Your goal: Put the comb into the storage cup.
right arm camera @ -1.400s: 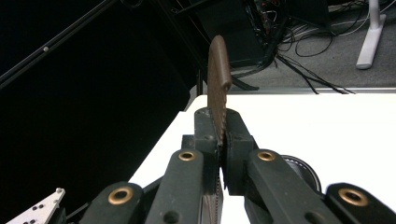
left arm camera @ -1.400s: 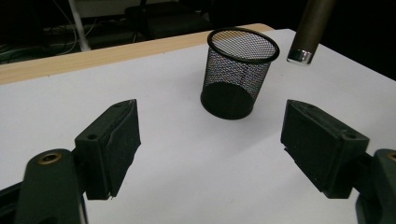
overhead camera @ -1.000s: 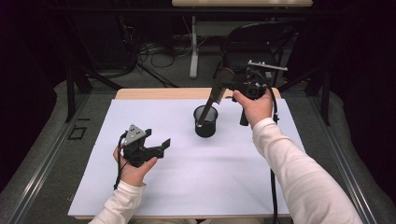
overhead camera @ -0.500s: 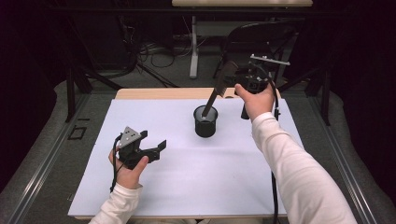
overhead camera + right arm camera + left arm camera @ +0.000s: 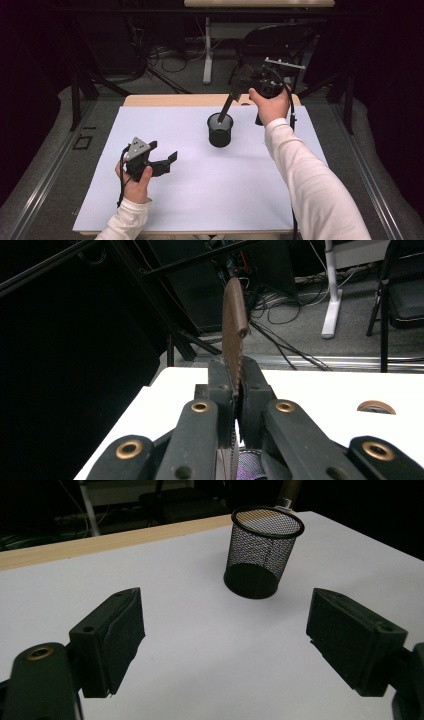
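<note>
A black mesh cup stands upright on the white sheet, right of centre. My right gripper hangs above and behind the cup, shut on a long brown-handled tool. The tool slants down to the left, and its lower end reaches into the cup's mouth. Part of its handle shows behind the cup's rim. My left gripper rests low over the sheet at the near left. It is open, with nothing between its fingers, and points toward the cup.
A white sheet covers most of the wooden table. A round brown grommet sits in the tabletop near the far edge. Behind the table stand a dark chair, loose cables and a white post on the floor.
The right hand has drifted slightly up and to the right with the tool, still over the cup. The left hand has stayed in place.
</note>
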`<state>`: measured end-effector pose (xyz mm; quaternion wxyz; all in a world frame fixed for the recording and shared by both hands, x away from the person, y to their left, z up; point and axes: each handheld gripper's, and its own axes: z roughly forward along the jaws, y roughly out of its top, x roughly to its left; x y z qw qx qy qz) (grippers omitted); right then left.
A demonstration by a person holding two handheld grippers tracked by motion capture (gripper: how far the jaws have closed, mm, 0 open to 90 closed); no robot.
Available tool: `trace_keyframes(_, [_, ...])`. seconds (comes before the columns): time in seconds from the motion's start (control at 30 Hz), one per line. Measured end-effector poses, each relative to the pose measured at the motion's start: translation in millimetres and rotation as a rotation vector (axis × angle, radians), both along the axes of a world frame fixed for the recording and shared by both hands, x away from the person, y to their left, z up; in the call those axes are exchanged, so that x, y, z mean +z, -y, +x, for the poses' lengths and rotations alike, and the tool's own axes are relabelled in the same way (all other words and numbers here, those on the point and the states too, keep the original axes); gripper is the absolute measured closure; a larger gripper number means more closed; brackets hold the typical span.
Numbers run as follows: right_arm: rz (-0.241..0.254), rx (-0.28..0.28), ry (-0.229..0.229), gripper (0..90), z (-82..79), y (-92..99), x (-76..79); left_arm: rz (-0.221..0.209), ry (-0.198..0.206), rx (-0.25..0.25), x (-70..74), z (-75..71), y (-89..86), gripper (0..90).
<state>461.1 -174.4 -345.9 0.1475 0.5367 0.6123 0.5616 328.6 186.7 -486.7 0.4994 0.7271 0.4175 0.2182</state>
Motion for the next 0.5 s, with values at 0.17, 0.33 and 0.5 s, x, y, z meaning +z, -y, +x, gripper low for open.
trace_keyframes(0.17, [-0.001,-0.008,-0.005,87.1,2.3,0.1,-1.9,0.0,0.001,-0.011,-1.0,-1.6,1.1,15.8])
trace_keyframes(0.33, [-0.012,-0.012,-0.008,87.0,3.6,-2.4,-4.8,-0.002,-0.001,-0.003,-1.0,-2.7,1.1,15.8])
trace_keyframes(0.5, [-0.015,-0.018,-0.01,87.0,3.8,-3.9,-7.8,0.0,-0.004,-0.008,-1.8,-3.0,1.7,15.8])
